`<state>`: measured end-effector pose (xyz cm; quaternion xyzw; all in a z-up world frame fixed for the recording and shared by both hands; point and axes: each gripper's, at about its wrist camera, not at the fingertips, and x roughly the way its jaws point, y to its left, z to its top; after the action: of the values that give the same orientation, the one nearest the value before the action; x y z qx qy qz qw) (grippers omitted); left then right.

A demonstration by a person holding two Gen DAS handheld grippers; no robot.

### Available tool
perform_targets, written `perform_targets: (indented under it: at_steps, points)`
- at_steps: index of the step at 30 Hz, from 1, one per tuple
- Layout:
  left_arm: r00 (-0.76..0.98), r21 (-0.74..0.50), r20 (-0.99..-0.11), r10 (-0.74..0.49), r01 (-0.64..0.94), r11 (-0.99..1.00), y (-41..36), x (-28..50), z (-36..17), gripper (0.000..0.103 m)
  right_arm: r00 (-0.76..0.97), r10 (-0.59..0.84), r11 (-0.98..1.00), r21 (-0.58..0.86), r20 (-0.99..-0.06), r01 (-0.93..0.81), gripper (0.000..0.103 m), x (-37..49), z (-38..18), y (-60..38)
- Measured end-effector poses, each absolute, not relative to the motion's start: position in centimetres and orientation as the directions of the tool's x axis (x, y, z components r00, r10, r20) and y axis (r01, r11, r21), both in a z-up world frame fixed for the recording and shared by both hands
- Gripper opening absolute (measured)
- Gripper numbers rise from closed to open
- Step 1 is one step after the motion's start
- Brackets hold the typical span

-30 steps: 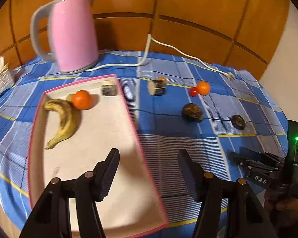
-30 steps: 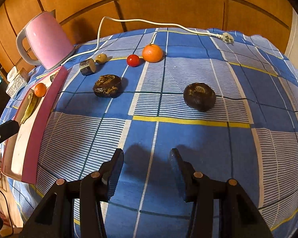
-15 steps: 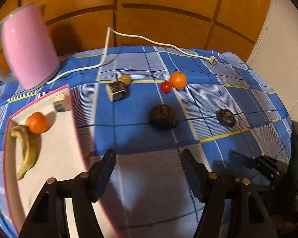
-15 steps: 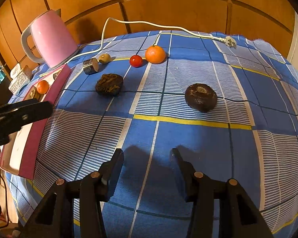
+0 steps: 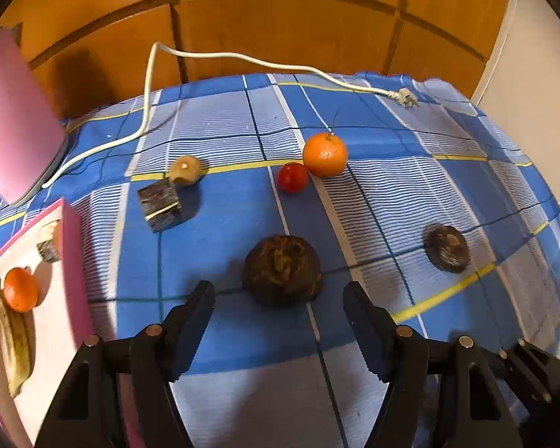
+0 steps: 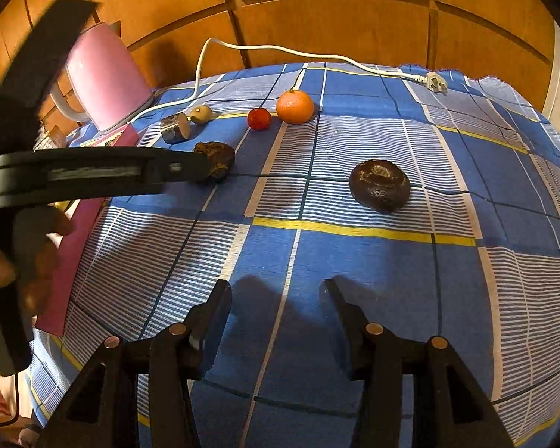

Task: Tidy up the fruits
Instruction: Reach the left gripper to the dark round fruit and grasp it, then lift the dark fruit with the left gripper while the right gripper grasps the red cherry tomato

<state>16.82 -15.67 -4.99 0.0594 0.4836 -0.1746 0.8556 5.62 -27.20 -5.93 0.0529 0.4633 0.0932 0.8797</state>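
My left gripper [image 5: 279, 295] hovers just short of a dark wrinkled fruit [image 5: 282, 274]; its jaws are opening and nothing is between them. Farther off lie a mandarin [image 5: 324, 154], a small red fruit [image 5: 292, 177], a tan fruit [image 5: 184, 170], a dark cut chunk [image 5: 160, 205] and another dark round fruit [image 5: 447, 248]. The pink-rimmed tray [image 5: 71, 261] at left holds a mandarin [image 5: 20, 289], a banana [image 5: 13, 351] and a cut chunk [image 5: 48, 248]. My right gripper [image 6: 276, 291] stands open over bare cloth, short of the dark round fruit [image 6: 379, 185]. The left gripper [image 6: 201, 168] reaches in from the left in the right wrist view.
A pink kettle [image 6: 106, 78] stands at the back left, and its white cord [image 5: 265, 63] with plug runs across the far side of the blue checked tablecloth [image 6: 354, 261]. Wooden panels close the back. A person's hand [image 6: 3, 265] holds the left gripper.
My left gripper has swung right from over the tray to the dark wrinkled fruit, lower and with wider jaws. The right gripper has stayed in place.
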Motion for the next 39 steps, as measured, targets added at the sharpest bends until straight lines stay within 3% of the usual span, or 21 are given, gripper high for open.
perform_targets:
  at_steps: [4, 8, 14, 26, 31, 39]
  points:
    - [0.465, -0.073, -0.853, -0.234, 0.339, 0.938, -16.2, 18.3, -6.0, 0.070, 0.557, 0.210, 0.978, 0.172, -0.804, -0.120, 0.051, 5.5, -5.9, -27.1]
    - [0.489, -0.048, -0.844, -0.222, 0.343, 0.938, -16.4, 18.6, -6.6, 0.051, 0.558, 0.208, 0.978, 0.168, -0.803, -0.123, 0.051, 5.5, -5.9, -27.1]
    - [0.512, -0.073, -0.821, -0.252, 0.344, 0.936, -14.8, 16.1, -6.1, 0.051, 0.554, 0.206, 0.978, 0.160, -0.806, -0.131, 0.051, 5.5, -5.9, -26.9]
    - [0.563, 0.000, -0.796, -0.222, 0.366, 0.931, -14.0, 8.5, -6.5, 0.051, 0.550, 0.256, 0.967, 0.214, -0.795, -0.140, 0.050, 7.3, -3.4, -29.6]
    - [0.585, -0.006, -0.778, -0.228, 0.357, 0.934, -13.7, 8.3, -6.7, 0.052, 0.572, 0.288, 0.957, 0.242, -0.768, -0.159, 0.038, 10.1, -0.7, -30.0]
    - [0.615, -0.003, -0.752, -0.236, 0.355, 0.935, -13.5, 7.8, -6.9, 0.052, 0.486, 0.397, 0.917, 0.364, -0.779, -0.164, 0.036, 16.9, -1.9, -26.7]
